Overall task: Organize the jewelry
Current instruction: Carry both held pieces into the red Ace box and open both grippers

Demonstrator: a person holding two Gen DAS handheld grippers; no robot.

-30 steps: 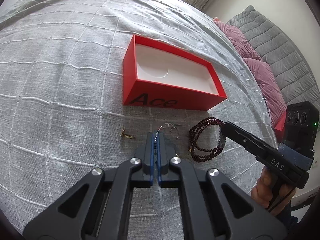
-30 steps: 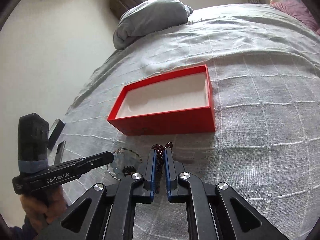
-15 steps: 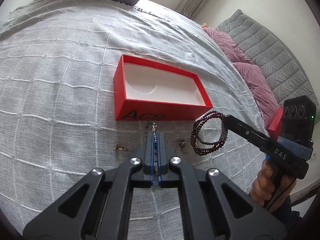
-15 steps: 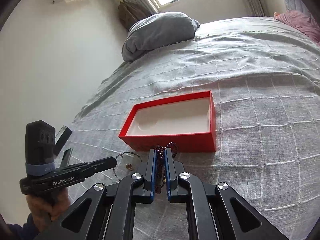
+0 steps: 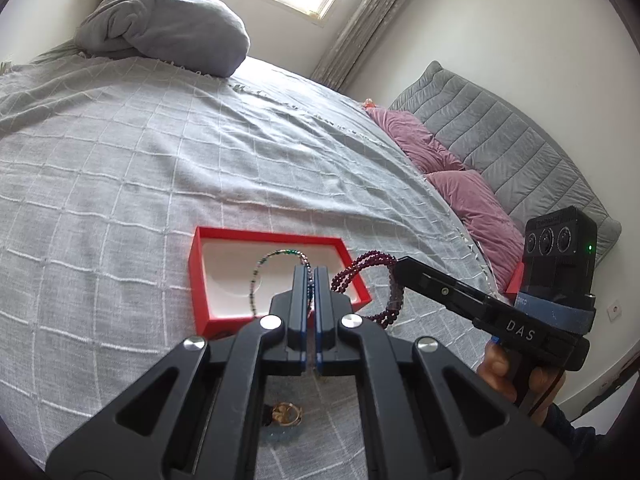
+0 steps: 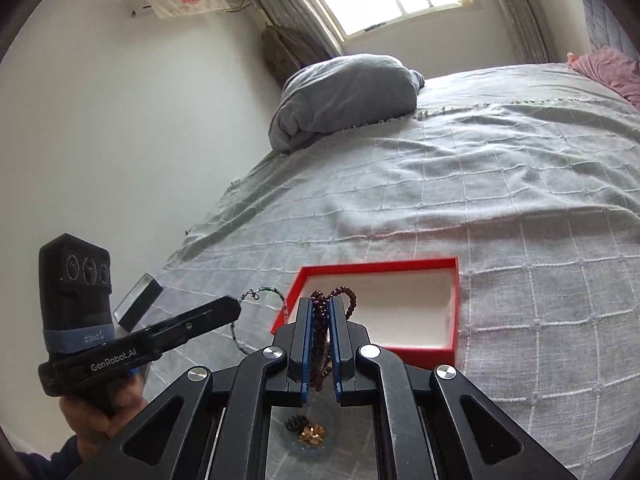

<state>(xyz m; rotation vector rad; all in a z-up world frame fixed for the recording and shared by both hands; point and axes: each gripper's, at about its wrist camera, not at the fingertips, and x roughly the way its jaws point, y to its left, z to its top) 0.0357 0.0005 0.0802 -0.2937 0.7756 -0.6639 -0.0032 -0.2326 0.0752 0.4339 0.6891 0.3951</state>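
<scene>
Grey checked bedding (image 5: 168, 168) covers the bed on which the work is laid out, under a bright window. A red box (image 5: 199, 280) with a white lining rests open on the cover, and nothing is seen lying inside it yet. Above its near part a thin beaded bracelet (image 5: 259, 270) of green and pale beads is held up by the left gripper (image 5: 310, 276), whose jaws are closed almost fully on the strand. Just beside it, a dark red bead bracelet (image 5: 362, 266), looped in several coils, is pinched by the right gripper (image 6: 320, 308); its jaws are narrowed onto the beads, with coils hanging between them and below. Both pieces are clear of the bedding and are judged to be on the way to the box, so the task appears to be at an early stage: two items lifted, none deposited.

Left on the cover, below the grippers, are a small gold ring-like piece (image 5: 287, 414) and, in the right view, a gold flower-shaped ornament (image 6: 312, 432) with a small dark piece (image 6: 295, 424) touching it; these are taken to remain for later. A small dark case (image 6: 138, 302) lies well to the left of the box. A bundled grey blanket (image 5: 168, 28), pink cushions (image 5: 472, 196) and a quilted grey headboard (image 5: 512, 144) are well apart from the work. Nothing is seen blocking the box; the two grippers, close together, could crowd each other over it.
</scene>
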